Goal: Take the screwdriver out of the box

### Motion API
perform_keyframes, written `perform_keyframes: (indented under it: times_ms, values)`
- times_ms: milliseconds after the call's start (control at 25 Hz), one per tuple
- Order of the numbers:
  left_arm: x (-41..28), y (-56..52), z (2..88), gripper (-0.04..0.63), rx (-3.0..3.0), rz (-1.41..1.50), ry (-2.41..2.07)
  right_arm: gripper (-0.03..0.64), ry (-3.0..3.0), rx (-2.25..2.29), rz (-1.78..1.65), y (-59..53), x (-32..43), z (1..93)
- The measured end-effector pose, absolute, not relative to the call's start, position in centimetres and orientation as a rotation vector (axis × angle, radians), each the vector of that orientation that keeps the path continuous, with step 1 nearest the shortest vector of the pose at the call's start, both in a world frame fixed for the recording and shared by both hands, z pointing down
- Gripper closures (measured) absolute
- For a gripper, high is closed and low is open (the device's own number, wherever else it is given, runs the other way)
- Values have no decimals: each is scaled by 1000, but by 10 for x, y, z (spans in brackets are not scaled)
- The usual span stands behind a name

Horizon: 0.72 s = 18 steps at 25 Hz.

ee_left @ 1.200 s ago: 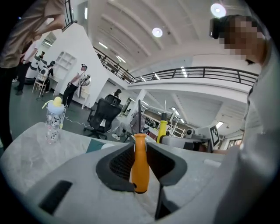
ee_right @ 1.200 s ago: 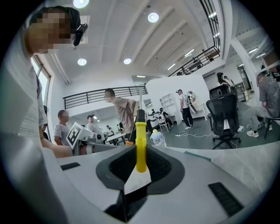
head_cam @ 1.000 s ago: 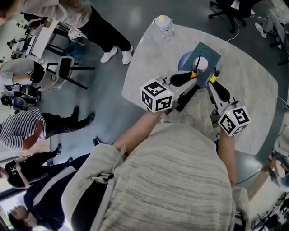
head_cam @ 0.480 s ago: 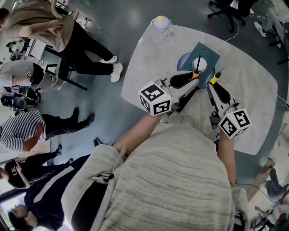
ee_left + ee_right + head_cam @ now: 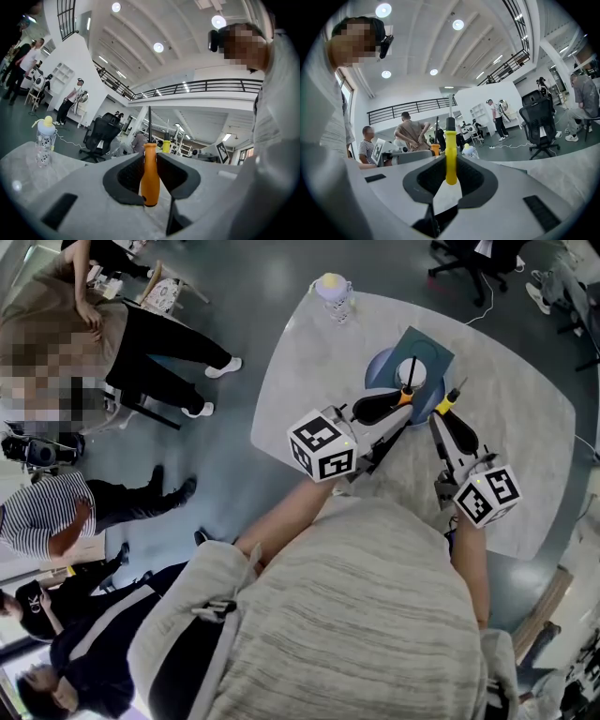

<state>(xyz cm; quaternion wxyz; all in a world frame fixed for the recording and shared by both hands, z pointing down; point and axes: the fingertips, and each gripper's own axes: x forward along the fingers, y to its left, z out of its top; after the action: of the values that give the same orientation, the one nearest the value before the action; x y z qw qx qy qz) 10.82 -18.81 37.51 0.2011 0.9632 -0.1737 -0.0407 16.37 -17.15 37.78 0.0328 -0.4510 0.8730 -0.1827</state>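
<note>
At 12 o'clock on the surface [image 5: 309, 381], as the head view had it: state of the box [image 5: 433, 345] and the tools? (Obs. A)

Box sat flat at that spot, dark teal, with a pale round item [image 5: 410, 373] inside; identity not resolved. Left claw [image 5: 150, 158] was clamped on the orange-handled screwdriver [image 5: 150, 183], pads on both sides of the handle, shaft pointing up. Right claw [image 5: 450, 161] was clamped likewise on a yellow-handled screwdriver [image 5: 450, 154], also upright. (Obs. B)

Position relative to the box? (Obs. A)

Orange handle lay at about 6 o'clock of the box and yellow at about 4 o'clock, both just beside its near edge in the head view. Orange shaft overlapped the box in that view; whether it was over the box or merely in line with it could not be told. Neither claw view showed the box round its tool. (Obs. B)

Progress estimate? (Obs. A)

Judged: extraction essentially done, with both tools gripped and apparently lifted free. Remaining: carry them clear and set them down on bare surface, away from the bottle [image 5: 335, 292] at 11 o'clock on the far edge. No set-down made yet. (Obs. B)
</note>
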Motion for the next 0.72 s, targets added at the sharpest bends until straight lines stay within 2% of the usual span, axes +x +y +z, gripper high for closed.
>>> perform_keyframes:
  times_ms: [720]
  values:
    - [109,-185,376,499,2668,-138,-492,551,2692,-1382,-578,-167,166,379]
